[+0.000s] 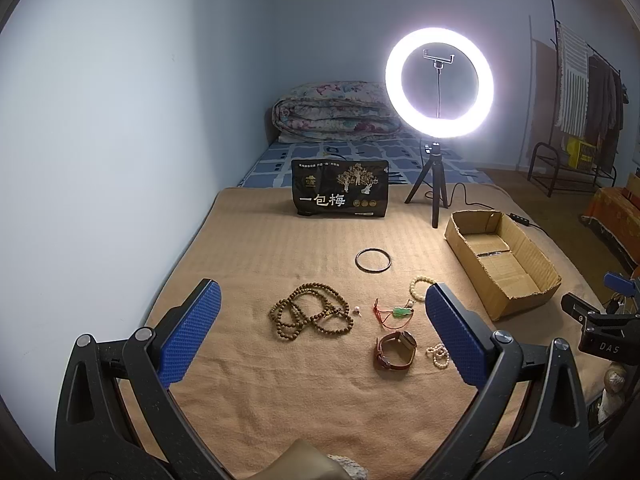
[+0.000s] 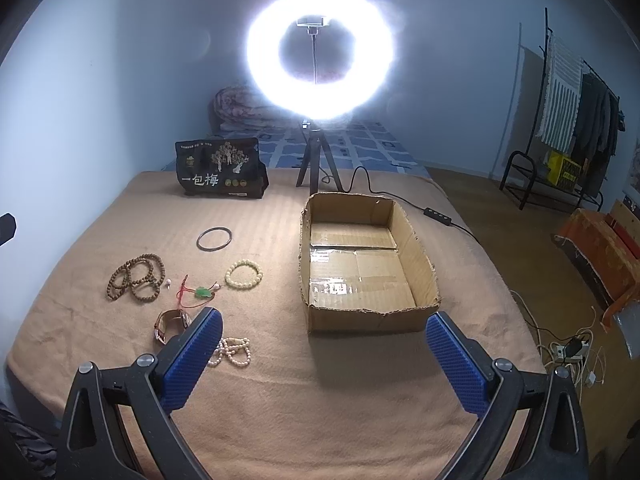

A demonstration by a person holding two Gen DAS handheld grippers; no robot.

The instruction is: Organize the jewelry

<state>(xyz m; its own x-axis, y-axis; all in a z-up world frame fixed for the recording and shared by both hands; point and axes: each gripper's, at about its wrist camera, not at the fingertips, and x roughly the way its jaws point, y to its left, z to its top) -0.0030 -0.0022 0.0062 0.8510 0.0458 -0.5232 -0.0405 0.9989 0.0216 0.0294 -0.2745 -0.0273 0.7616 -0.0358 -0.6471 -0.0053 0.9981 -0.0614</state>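
Observation:
Jewelry lies spread on a tan blanket [image 1: 280, 392]: a brown wooden bead necklace [image 1: 310, 316] [image 2: 136, 276], a dark bangle [image 1: 373, 260] [image 2: 214, 238], a pale bead bracelet [image 1: 420, 286] [image 2: 244, 275], a green pendant on red cord [image 1: 401, 312] [image 2: 202, 292], a brown-strap watch [image 1: 395, 350] [image 2: 172, 324] and a pearl strand [image 1: 439, 354] [image 2: 234, 352]. An empty cardboard box [image 1: 516, 300] [image 2: 368, 318] sits to the right. My left gripper [image 1: 322, 292] hovers open above the beads. My right gripper [image 2: 324, 316] is open before the box, holding nothing.
A lit ring light on a small tripod [image 1: 434, 184] [image 2: 316, 164] stands at the back, its cable [image 2: 404, 200] running past the box. A black printed bag [image 1: 340, 188] [image 2: 220, 170] stands behind the jewelry. A folded quilt [image 1: 336, 112] lies beyond. Clothes rack [image 2: 568, 120] and floor cables [image 2: 572, 352] are at right.

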